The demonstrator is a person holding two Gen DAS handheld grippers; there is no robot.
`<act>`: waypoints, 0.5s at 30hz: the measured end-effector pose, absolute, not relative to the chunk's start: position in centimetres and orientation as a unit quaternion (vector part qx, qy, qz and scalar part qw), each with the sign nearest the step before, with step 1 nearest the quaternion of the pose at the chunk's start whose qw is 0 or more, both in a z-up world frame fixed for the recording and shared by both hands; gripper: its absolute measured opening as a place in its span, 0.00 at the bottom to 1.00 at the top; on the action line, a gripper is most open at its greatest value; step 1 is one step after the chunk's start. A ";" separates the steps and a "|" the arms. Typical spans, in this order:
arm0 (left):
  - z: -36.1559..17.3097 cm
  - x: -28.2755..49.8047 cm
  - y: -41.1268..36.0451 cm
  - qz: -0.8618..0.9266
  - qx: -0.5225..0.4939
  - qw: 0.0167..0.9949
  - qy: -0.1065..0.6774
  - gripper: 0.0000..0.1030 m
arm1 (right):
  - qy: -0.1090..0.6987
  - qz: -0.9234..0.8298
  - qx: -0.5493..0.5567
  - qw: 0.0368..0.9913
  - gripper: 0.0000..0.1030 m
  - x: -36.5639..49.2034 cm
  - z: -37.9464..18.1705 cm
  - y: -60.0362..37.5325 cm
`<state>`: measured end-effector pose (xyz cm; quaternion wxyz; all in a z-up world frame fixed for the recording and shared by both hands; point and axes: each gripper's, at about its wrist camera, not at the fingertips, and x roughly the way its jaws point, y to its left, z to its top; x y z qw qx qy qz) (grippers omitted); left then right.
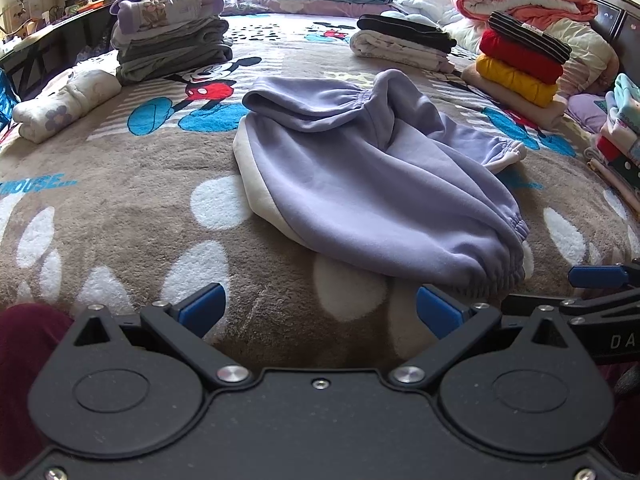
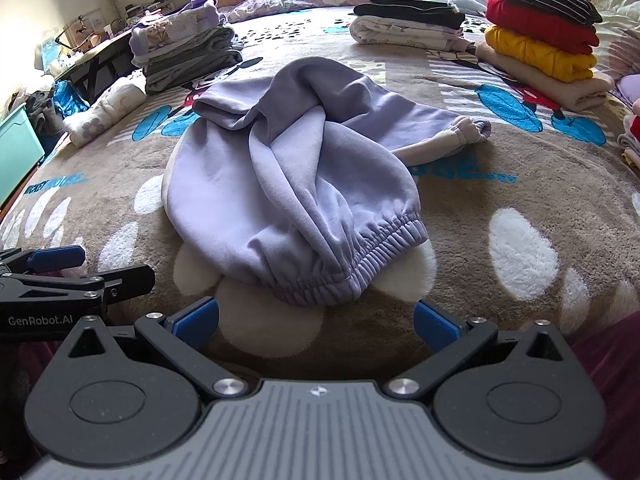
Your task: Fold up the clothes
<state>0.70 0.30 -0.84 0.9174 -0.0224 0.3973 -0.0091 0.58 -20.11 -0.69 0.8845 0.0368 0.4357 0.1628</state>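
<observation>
The left gripper (image 1: 320, 312) and right gripper (image 2: 316, 320) hover side by side with jaws spread wide, grasping nothing, over the near edge of the brown blanket (image 1: 120, 208). Just beyond them lie crumpled lilac sweatpants (image 2: 288, 184), with folded stacks (image 1: 172, 48) at the far left and right.

Left gripper (image 1: 318, 310) and right gripper (image 2: 316, 320) gape, empty.
</observation>
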 end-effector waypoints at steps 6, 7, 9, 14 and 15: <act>-0.8 0.7 0.3 -0.010 -0.023 0.917 0.397 1.00 | 0.436 0.163 0.038 0.884 1.00 0.6 -0.7 -20.1; -0.9 0.7 0.3 -0.011 -0.023 0.917 0.397 1.00 | 0.436 0.163 0.038 0.884 1.00 0.6 -0.8 -20.1; -0.9 0.7 0.3 -0.012 -0.024 0.917 0.397 1.00 | 0.437 0.164 0.039 0.884 1.00 0.6 -0.8 -20.2; -0.9 0.6 0.3 -0.014 -0.023 0.918 0.396 1.00 | 0.437 0.164 0.040 0.884 1.00 0.6 -0.8 -20.2; -0.9 0.6 0.2 -0.014 -0.023 0.918 0.396 1.00 | 0.437 0.164 0.040 0.884 1.00 0.6 -0.8 -20.2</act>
